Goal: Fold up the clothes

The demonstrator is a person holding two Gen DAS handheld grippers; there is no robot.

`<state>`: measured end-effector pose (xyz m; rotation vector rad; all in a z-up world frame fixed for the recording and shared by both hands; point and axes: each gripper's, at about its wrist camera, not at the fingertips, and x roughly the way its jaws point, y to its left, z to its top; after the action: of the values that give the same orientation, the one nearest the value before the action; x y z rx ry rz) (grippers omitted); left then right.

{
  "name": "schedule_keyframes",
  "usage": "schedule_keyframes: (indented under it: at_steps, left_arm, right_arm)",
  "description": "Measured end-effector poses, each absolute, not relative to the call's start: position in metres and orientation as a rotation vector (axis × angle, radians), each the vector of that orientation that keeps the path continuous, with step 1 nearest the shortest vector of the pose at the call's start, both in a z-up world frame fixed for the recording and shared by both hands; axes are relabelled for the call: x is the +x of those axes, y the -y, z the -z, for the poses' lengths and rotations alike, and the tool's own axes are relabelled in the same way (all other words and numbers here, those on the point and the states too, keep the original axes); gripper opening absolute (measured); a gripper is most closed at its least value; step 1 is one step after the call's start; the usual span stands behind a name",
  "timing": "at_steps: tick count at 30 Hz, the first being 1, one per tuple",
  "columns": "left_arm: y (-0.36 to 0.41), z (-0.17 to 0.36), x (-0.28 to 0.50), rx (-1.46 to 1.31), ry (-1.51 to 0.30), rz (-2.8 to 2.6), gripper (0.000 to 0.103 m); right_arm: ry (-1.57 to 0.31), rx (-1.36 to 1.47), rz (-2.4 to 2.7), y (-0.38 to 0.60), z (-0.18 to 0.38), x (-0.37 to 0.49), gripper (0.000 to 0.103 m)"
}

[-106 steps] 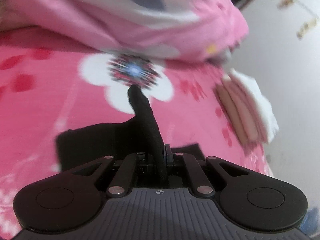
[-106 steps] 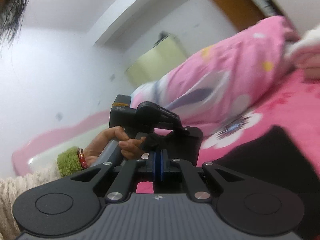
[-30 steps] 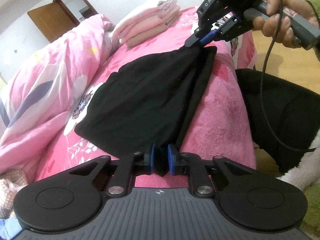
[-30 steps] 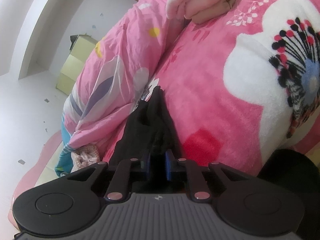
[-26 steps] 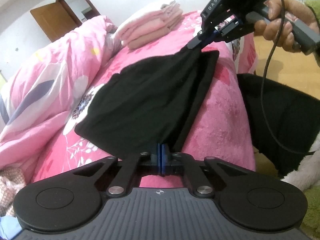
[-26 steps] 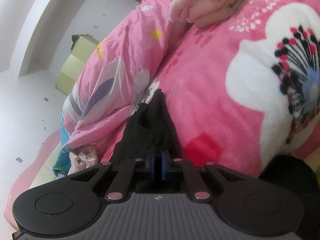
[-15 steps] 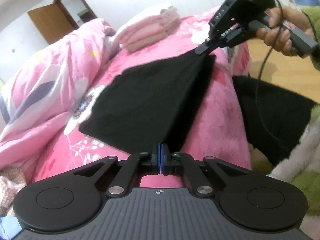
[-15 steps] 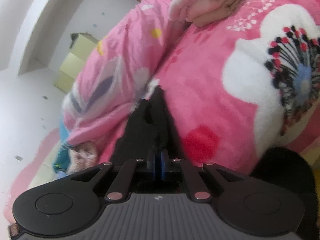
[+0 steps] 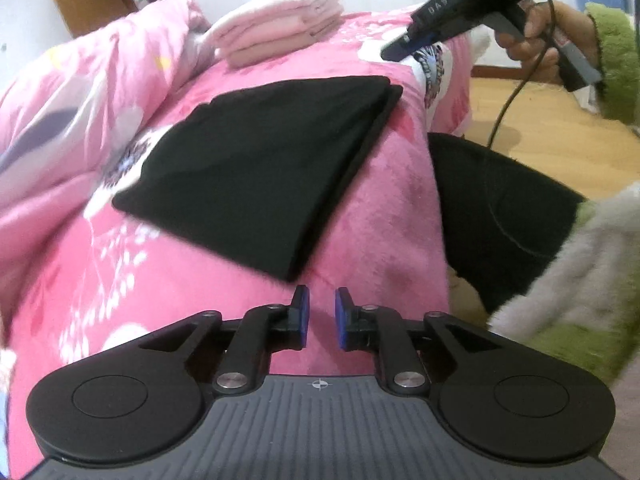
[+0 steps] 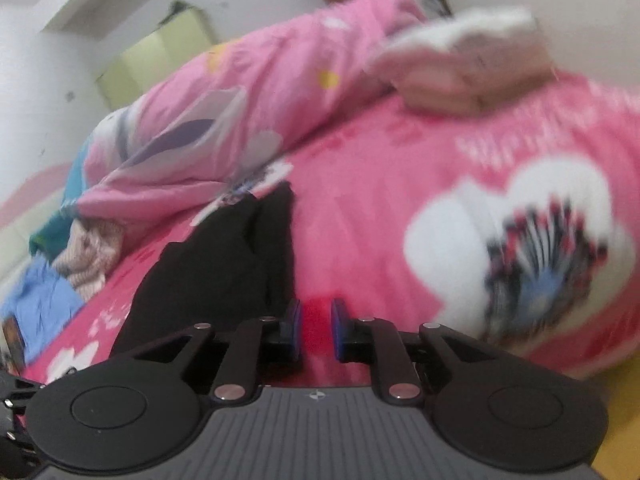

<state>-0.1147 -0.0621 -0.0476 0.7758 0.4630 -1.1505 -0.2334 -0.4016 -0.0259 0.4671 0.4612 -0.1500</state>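
Pink bedspread (image 9: 380,240) bears folded black garment (image 9: 256,160); both grippers' fingers parted, empty; right view blurred.

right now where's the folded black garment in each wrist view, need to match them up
Left wrist: the black garment lies flat mid-frame on the pink blanket, just beyond the open left gripper.
Right wrist: the black garment sits lower left, beside the open right gripper.
Shared landmark: the stack of folded pink clothes, top centre in the left view, top right in the right.
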Motion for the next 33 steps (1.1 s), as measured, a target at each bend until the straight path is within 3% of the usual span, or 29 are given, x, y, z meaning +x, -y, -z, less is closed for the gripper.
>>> schedule_keyframes:
  at_steps: [3, 9, 13, 16, 22, 25, 33]
  left_arm:
    - [0.057, 0.03, -0.11, 0.662, -0.447, 1.133, 0.014]
    - [0.088, 0.048, -0.08, 0.547, -0.483, 1.106, 0.014]
    - [0.099, 0.055, -0.069, 0.506, -0.493, 1.106, 0.015]
    - [0.097, 0.054, -0.066, 0.493, -0.502, 1.114, 0.015]
    - [0.095, 0.054, -0.06, 0.453, -0.541, 1.12, 0.017]
    - [0.094, 0.053, -0.057, 0.433, -0.56, 1.123, 0.018]
    - [0.092, 0.053, -0.05, 0.376, -0.606, 1.124, 0.019]
  right_arm:
    - [-0.42, 0.341, 0.034, 0.383, 0.007, -0.221, 0.016]
    - [-0.443, 0.104, -0.143, 0.34, 0.014, -0.178, 0.016]
    - [-0.532, 0.109, -0.092, 0.37, 0.038, -0.171, 0.011]
    - [-0.502, 0.187, -0.055, 0.392, 0.018, -0.173, 0.012]
    - [-0.542, 0.079, -0.216, 0.365, 0.016, -0.107, 0.011]
    - [-0.586, 0.148, -0.164, 0.398, 0.026, -0.101, 0.0]
    - [-0.539, 0.087, -0.207, 0.396, 0.001, -0.076, 0.003]
